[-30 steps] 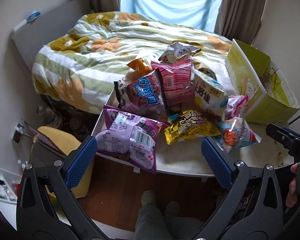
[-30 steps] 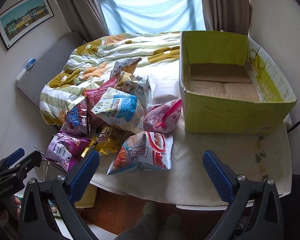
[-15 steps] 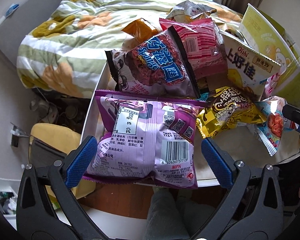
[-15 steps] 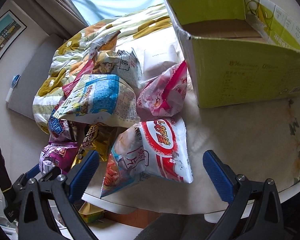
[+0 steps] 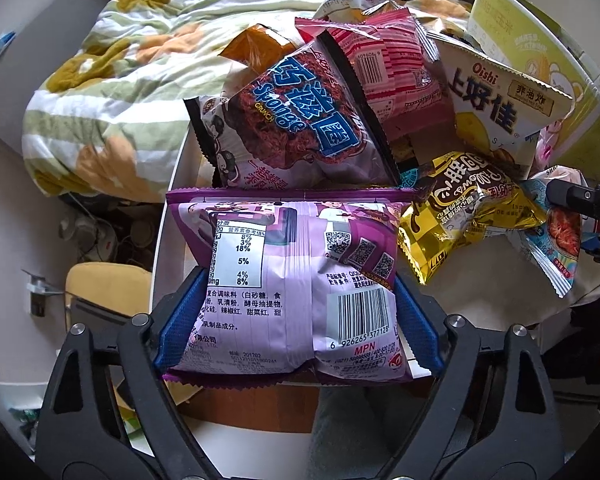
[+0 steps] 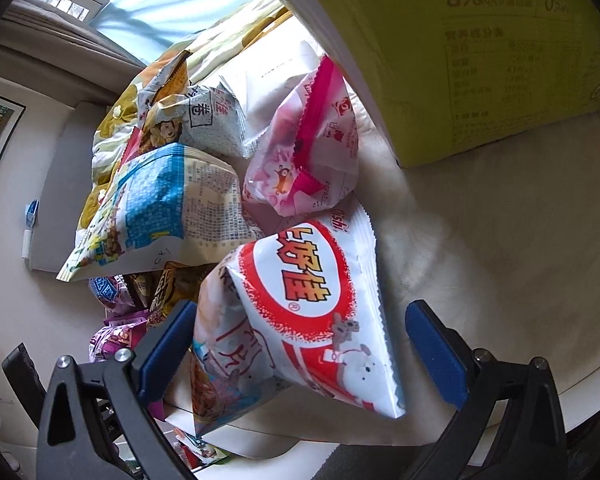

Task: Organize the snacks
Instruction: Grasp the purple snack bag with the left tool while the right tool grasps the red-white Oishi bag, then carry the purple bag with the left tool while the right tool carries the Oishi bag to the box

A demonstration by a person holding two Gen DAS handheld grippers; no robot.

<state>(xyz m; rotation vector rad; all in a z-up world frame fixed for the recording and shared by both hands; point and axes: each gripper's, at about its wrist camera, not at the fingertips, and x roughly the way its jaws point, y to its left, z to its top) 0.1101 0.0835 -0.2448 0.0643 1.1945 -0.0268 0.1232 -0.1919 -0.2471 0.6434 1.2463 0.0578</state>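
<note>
Snacks piled on tabletop [image 6: 480,240]: purple bag [image 5: 296,292], long axis crosswise, pinched in closing left tool [image 5: 296,320]; right tool [image 6: 300,344] closing astride red-white Oishi bag [image 6: 300,312], right pad clear.

Nine snack bags [image 5: 296,280] (roughly), one box [image 6: 480,52].

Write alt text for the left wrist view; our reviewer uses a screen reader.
The left gripper, whose jaws have just been closing, squeezes a purple snack bag at the table edge. Behind it lies a heap of snack bags, with a bed beyond.
</note>
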